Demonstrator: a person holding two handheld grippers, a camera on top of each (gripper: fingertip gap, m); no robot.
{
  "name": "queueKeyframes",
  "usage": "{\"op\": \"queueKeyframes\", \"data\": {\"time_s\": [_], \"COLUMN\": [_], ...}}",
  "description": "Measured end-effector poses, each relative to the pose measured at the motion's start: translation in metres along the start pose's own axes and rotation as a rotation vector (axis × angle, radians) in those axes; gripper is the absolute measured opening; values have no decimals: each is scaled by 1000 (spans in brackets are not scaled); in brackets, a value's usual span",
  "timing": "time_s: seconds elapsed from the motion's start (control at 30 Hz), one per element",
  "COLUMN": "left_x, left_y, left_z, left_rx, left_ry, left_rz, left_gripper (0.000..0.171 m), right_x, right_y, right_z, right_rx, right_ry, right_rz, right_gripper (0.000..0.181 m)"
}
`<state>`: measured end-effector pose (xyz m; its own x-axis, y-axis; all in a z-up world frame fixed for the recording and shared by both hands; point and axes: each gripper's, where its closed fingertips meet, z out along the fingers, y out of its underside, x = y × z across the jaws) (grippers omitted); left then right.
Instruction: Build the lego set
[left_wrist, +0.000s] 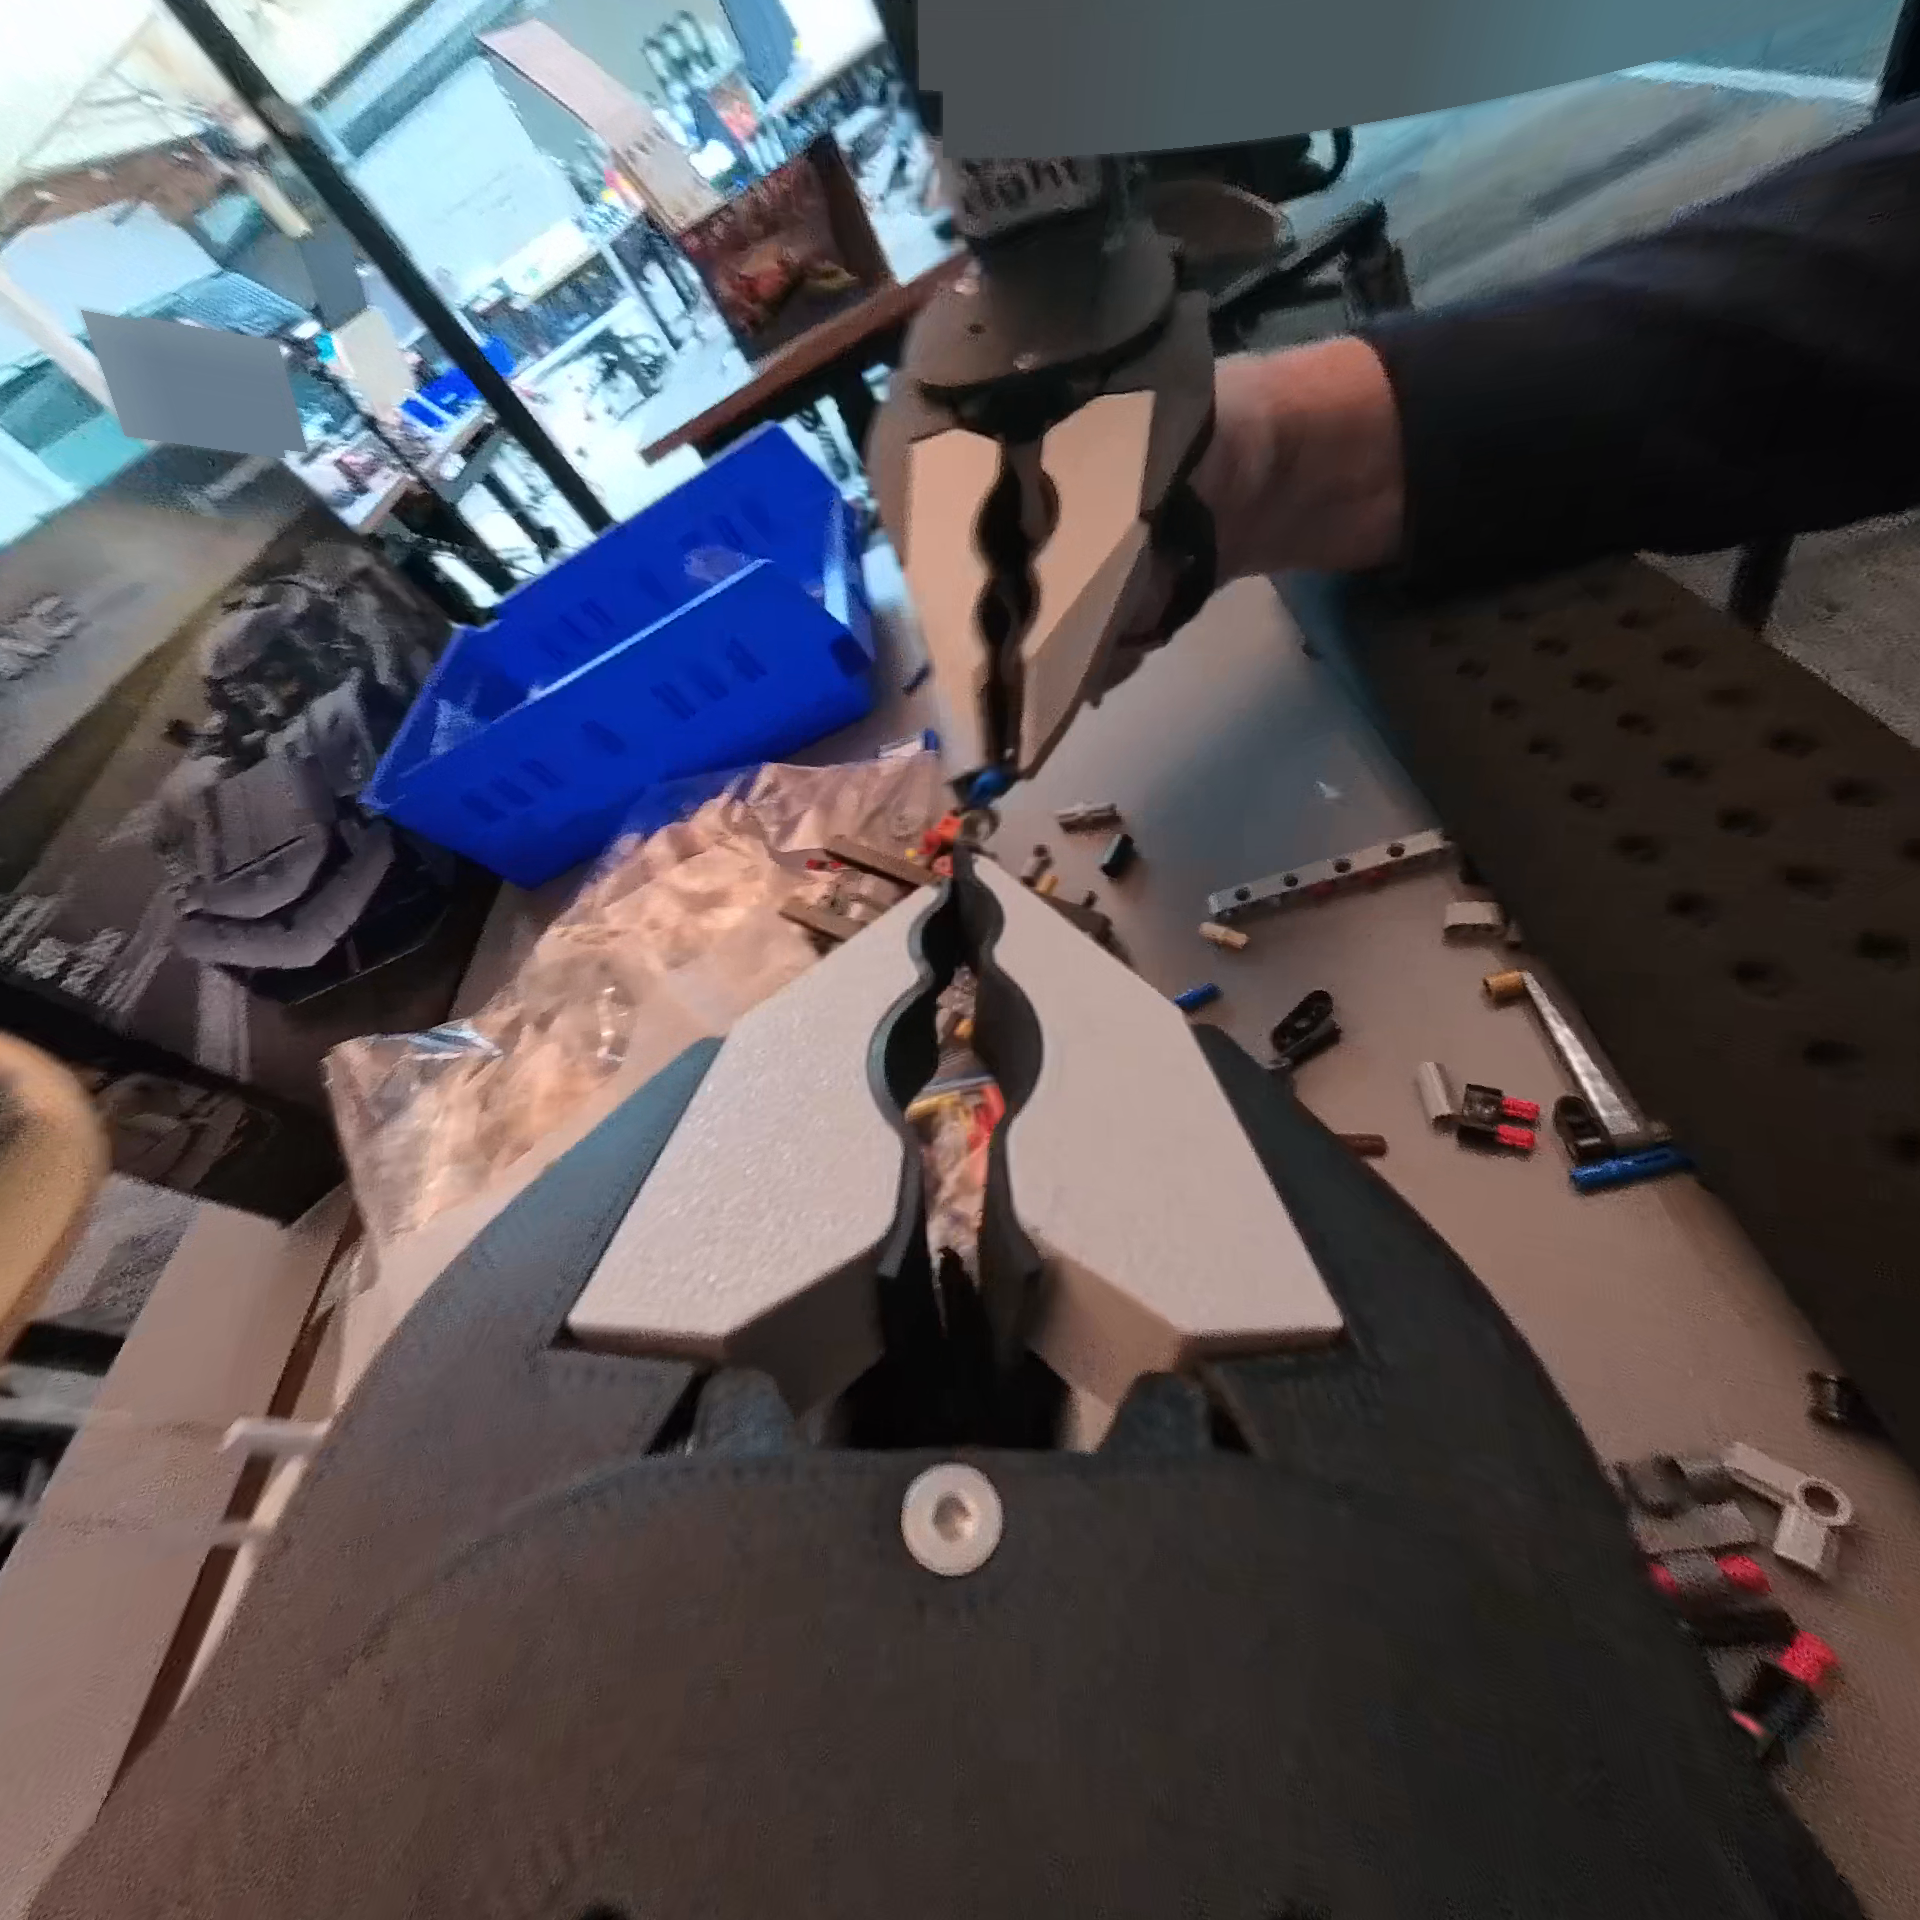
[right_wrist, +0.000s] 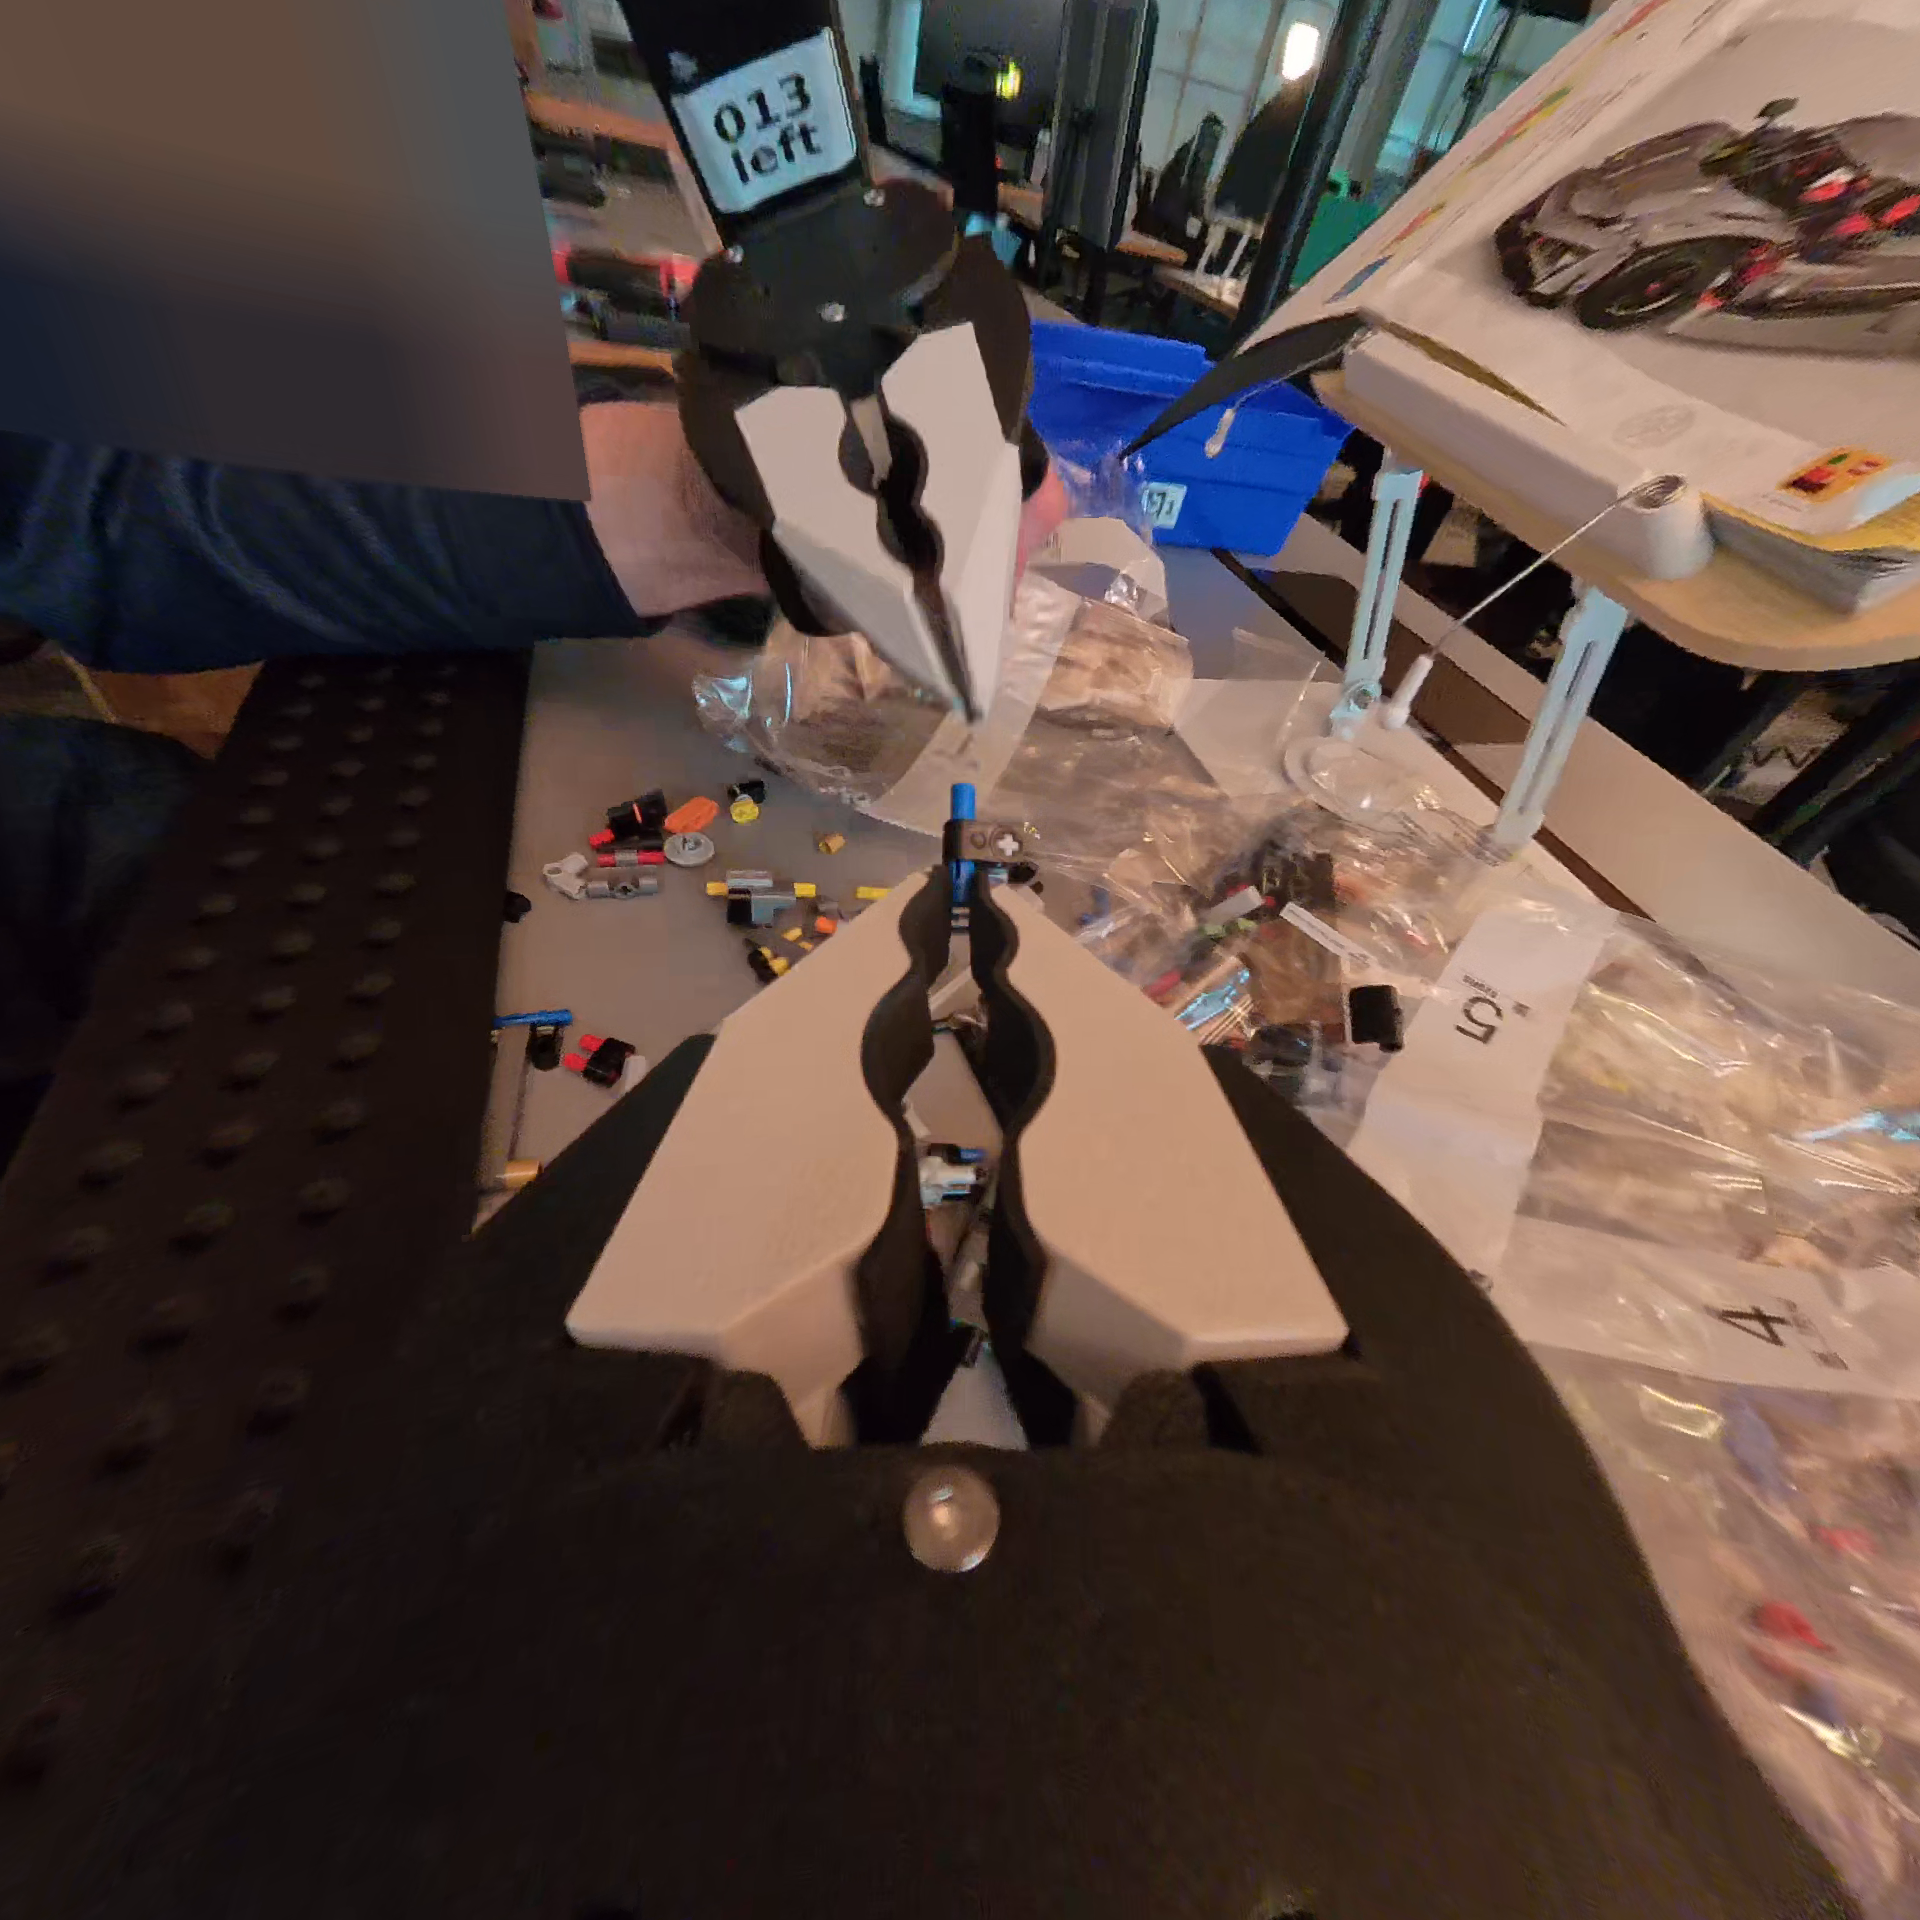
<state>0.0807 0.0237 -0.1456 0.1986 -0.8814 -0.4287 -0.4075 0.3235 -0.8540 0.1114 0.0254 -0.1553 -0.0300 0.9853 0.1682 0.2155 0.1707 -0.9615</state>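
Note:
My right gripper (right_wrist: 961, 899) is shut on a blue pin (right_wrist: 963, 805) that carries a small black connector (right_wrist: 995, 840), and holds it up above the grey table (right_wrist: 613, 727). In the left wrist view the right gripper (left_wrist: 995, 764) comes down from above with the blue pin (left_wrist: 982, 787) at its tips. My left gripper (left_wrist: 961, 878) is shut, with nothing visible between its pads. In the right wrist view the left gripper (right_wrist: 968, 712) points down just above the pin's top end, with a small gap between them.
A blue bin (left_wrist: 644, 665) and clear plastic bags (left_wrist: 582, 966) lie to the left. Loose pieces (left_wrist: 1496, 1112) and a grey beam (left_wrist: 1330, 878) lie on the table beside a black perforated board (left_wrist: 1662, 831). An instruction booklet (right_wrist: 1662, 260) sits on a stand, over numbered bags (right_wrist: 1558, 1091). Left tips to right tips: about 4 centimeters.

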Motion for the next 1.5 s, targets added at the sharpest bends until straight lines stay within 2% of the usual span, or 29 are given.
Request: {"op": "queueKeyframes", "data": {"time_s": [0.1, 0.37, 0.5, 0.63, 0.93, 1.27, 1.5], "left_x": [-8, 6, 8, 12, 15, 19, 21], "left_y": [-1, 6, 6, 3, 5, 2, 4], "left_z": [-11, 11, 18, 21, 23, 25, 27], "left_rx": [37, -2, -4, -1, 6, 41, 44], "left_ry": [-18, 28, 27, 35, 60, 99, 116], "left_rz": [-44, -35, -25, -17, -40, -99, -112], "left_gripper": [0, 0, 12, 16, 8, 17, 12], "right_x": [1, -7, -10, -12, -11, -15, -15], "right_y": [-1, -4, 1, 1, 1, 2, 2], "right_z": [-1, 3, 7, 8, 11, 12, 13], "right_rx": [20, 33, 3, -1, -2, -9, -11], "right_ry": [-3, -40, -56, -57, -46, -57, -55], "right_rz": [19, 7, 1, -5, -7, -19, -23], "right_gripper": [0, 1, 1, 0, 1, 1, 1]}}
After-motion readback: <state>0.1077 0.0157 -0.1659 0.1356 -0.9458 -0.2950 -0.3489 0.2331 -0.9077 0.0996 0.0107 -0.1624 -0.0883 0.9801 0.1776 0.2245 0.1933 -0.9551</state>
